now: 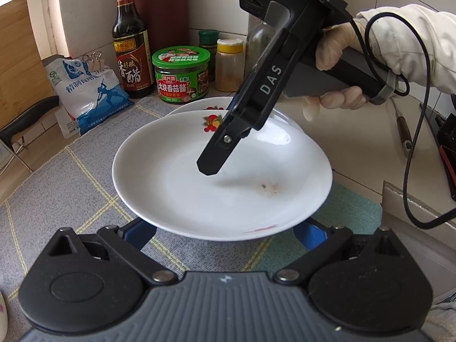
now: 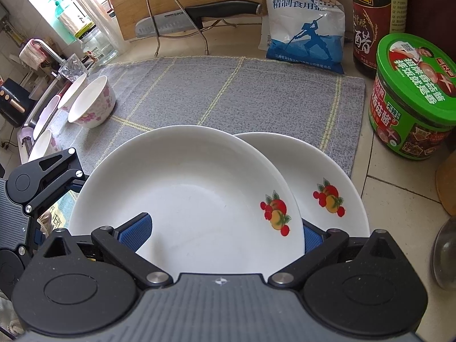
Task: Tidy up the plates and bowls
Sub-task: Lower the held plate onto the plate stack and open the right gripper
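Floral bowls (image 2: 92, 105) sit off to the upper plate's (image 2: 185, 196) left. Left tool (image 1: 225, 236) is spread wide under its near rim; right tool (image 2: 225, 235) pinches its rim, overlapping the lower plate (image 2: 336, 176) just right, on the grey mat (image 2: 228, 91).

A white plate (image 2: 182, 193) with a fruit print of red cherries and an orange peach on its rim sits tilted, overlapping a second white plate (image 2: 322, 176) bearing the same print, which lies just right of it on the grey checked mat. The upper plate (image 1: 222, 171) shows a small brownish stain near its centre. At the far left stand white bowls (image 2: 92, 105) with pink flower patterns, upright and close together.
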`<state>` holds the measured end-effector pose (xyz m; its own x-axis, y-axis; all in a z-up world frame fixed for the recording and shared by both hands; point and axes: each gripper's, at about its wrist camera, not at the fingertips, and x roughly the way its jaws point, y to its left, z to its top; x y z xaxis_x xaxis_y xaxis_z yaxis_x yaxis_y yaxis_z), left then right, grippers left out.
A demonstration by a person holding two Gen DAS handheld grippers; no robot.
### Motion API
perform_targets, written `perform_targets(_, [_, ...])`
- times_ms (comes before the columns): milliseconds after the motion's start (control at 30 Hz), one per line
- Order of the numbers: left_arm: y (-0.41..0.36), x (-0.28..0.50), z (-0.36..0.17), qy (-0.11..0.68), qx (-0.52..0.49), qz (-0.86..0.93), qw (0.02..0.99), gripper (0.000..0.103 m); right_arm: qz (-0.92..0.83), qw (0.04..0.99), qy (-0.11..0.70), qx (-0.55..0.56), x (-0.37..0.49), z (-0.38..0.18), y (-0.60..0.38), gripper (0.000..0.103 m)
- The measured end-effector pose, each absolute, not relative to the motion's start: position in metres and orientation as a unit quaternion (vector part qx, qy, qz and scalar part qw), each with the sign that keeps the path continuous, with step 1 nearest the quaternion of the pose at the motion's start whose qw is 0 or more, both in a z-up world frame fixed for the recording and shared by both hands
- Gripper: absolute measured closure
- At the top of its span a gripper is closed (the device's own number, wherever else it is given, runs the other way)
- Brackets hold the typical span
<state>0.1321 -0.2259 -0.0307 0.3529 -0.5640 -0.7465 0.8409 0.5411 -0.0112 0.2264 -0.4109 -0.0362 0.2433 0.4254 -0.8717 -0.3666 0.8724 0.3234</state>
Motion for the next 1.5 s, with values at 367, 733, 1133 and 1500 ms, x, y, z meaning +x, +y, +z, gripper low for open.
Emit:
perform_targets(367, [-0.228,0.133,-0.031,0.348,0.2,-0.445,0.8,0.002,0.232,0.792,0.565,0.026,0.219,-0.035,-0.42,0.0])
perform_targets(733, [-0.231,0.137,-0.033,0.344,0.204,-0.452,0.797,0.003,0.207,0.799,0.564,0.029,0.209,-0.031,-0.433,0.0])
perform_targets(1133, [-0.231,0.137,-0.035,0.343,0.207,-0.455,0.795,0.003,0.191,0.802,0.565,0.027,0.201,-0.025,-0.435,0.0])
perform_targets(1500, [-0.232,0.142,-0.036,0.338,0.211,-0.461,0.793,0.003,0.176,0.807,0.563,0.03,0.19,-0.018,-0.437,0.0])
